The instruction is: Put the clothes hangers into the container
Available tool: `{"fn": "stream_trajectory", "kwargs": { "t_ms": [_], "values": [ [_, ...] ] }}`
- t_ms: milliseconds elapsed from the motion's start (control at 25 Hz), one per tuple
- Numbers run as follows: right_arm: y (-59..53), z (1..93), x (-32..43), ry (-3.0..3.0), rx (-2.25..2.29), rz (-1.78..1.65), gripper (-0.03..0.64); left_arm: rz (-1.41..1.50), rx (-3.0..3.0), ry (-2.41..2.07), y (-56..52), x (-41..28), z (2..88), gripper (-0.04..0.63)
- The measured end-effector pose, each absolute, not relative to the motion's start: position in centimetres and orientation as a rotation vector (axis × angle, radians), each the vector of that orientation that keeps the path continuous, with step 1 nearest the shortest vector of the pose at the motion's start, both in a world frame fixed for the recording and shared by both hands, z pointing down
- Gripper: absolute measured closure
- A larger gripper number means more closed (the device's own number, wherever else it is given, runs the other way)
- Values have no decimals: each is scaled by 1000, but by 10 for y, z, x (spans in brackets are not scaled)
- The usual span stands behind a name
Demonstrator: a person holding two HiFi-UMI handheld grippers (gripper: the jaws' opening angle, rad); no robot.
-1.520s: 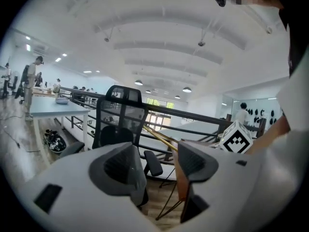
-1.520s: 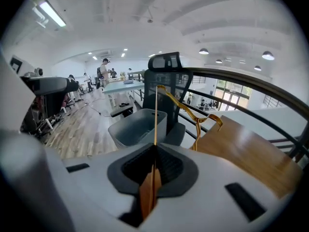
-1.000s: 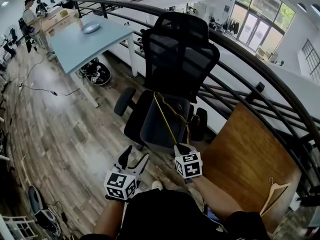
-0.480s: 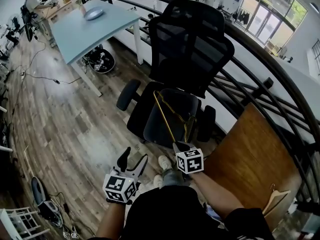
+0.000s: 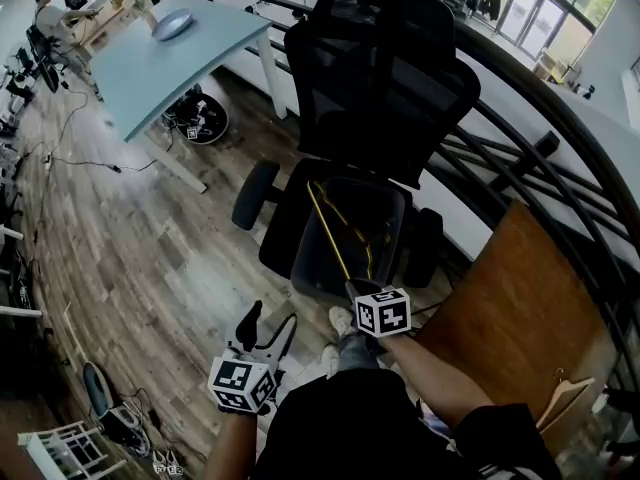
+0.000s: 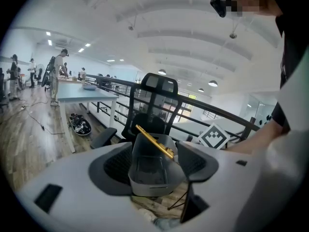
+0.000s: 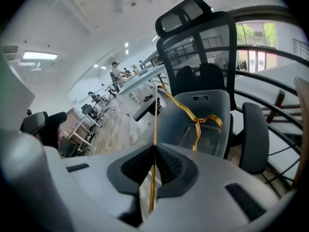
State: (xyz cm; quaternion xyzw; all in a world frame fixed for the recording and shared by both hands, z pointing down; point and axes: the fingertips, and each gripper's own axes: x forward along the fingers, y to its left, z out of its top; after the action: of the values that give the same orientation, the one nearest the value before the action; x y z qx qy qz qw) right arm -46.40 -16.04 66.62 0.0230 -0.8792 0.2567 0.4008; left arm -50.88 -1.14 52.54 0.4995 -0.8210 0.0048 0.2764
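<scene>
Centre frame, right gripper (image 5: 353, 290) clamps a thin glossy gold hanger (image 5: 333, 233) slanting across the smooth grey tub (image 5: 303, 253) on the mesh chair (image 5: 385, 78). Lower left, left gripper (image 5: 266, 326) gapes empty.

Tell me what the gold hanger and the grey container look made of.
Gold hanger: probably metal, a thin rigid rod with a glossy golden sheen, perhaps plated or coated.
Grey container: looks like moulded plastic, with smooth matte walls and rounded corners.

Black shirt (image 5: 350, 423); black-and-white marker cubes (image 5: 241, 383) on left tongs (image 5: 270, 317), right tongs (image 5: 351, 287).
</scene>
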Motion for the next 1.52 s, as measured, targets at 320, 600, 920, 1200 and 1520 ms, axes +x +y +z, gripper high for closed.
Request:
{"fn": "stream_trajectory", "kwargs": {
  "t_ms": [320,600,920,1200,1520],
  "values": [
    [-177,707,-462,-2076,144,780,604,23,1335,-2164,-21,-517,538,293],
    [-187,729,-467,-1984,195,814,600,34,1322,-2147,-24,-523,544,293],
    [-193,753,-471,-1929,243,779,589,31,1299,-2138,-19,-526,555,293],
    [-201,755,-480,-1968,297,753,557,37,1298,-2139,-17,-528,555,293],
    [-199,744,-482,-2027,276,736,508,37,1305,-2143,-10,-524,553,295]
  ]
}}
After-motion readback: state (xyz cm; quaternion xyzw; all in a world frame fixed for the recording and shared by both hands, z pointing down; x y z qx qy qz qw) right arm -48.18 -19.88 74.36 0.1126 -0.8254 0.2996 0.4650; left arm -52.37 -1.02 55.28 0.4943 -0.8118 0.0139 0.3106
